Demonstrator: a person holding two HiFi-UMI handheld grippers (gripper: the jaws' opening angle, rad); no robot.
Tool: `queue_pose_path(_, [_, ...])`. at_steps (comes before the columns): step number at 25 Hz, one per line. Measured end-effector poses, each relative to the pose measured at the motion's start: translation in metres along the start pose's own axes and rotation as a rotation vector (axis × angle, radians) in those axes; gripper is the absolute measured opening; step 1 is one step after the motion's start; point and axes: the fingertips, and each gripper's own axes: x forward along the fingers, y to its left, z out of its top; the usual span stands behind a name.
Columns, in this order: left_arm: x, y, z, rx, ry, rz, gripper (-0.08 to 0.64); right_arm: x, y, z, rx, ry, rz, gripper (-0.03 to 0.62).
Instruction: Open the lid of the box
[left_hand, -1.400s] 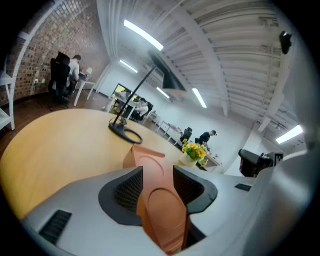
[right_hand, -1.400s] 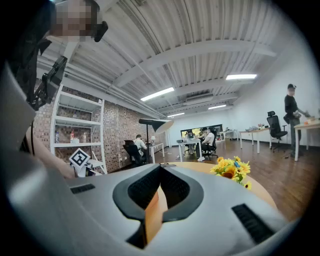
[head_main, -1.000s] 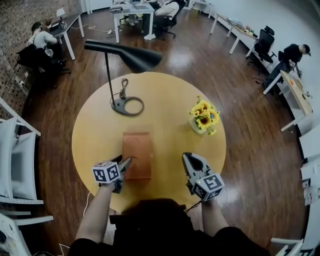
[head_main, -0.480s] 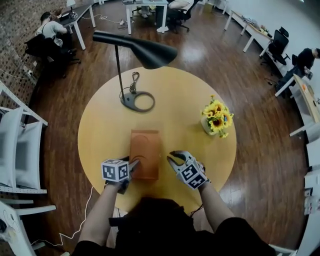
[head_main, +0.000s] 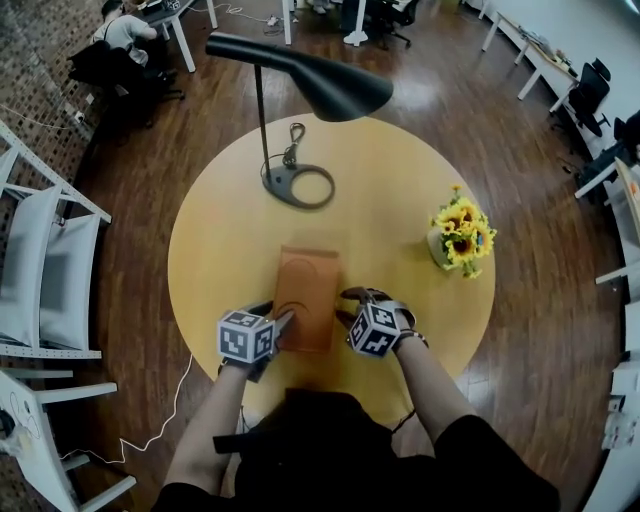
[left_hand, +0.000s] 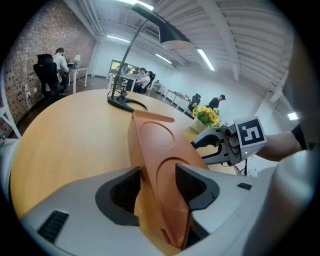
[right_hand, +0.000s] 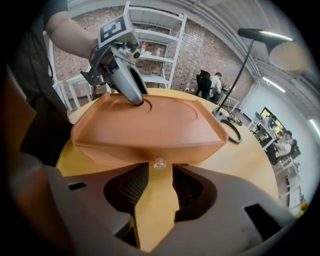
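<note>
A flat orange-brown box (head_main: 307, 295) lies with its lid down on the round yellow table (head_main: 400, 190). My left gripper (head_main: 282, 323) is shut on the box's near left edge; in the left gripper view the pads (left_hand: 192, 182) press the box (left_hand: 155, 137) from both sides. My right gripper (head_main: 348, 307) is at the box's right side, its jaws opening wide. In the right gripper view the box (right_hand: 150, 125) fills the space ahead, and a small clear knob (right_hand: 159, 163) on its side sits just before the jaw tips (right_hand: 160, 171). Nothing lies between those pads.
A black desk lamp (head_main: 310, 80) leans over the table's far half, its ring base (head_main: 298, 185) beyond the box. A vase of sunflowers (head_main: 460, 235) stands at the right. White chairs (head_main: 50, 270) stand left of the table. People sit at desks far off.
My right gripper has swung in from the table's near right to the box's right side, and its jaws have spread apart. The left gripper has stayed on the box's near left edge.
</note>
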Motion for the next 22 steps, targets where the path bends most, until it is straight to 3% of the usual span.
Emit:
queue_pose_path(5, [-0.001, 0.002, -0.001, -0.008, -0.002, 0.014, 0.210, 0.010, 0.001, 0.003, -0.070, 0.030, 0.035, 0.152])
queue_pose_path(8, [-0.001, 0.003, 0.000, -0.024, -0.011, 0.012, 0.210, 0.014, 0.003, 0.001, -0.107, 0.035, 0.040, 0.082])
queue_pose_path(10, [-0.002, 0.003, -0.001, -0.038, -0.012, 0.013, 0.210, 0.016, 0.007, -0.001, -0.133, 0.021, 0.053, 0.078])
queue_pose_path(22, [-0.003, 0.007, -0.001, -0.056, -0.034, 0.058, 0.210, 0.004, -0.001, -0.021, -0.075, 0.016, 0.018, 0.077])
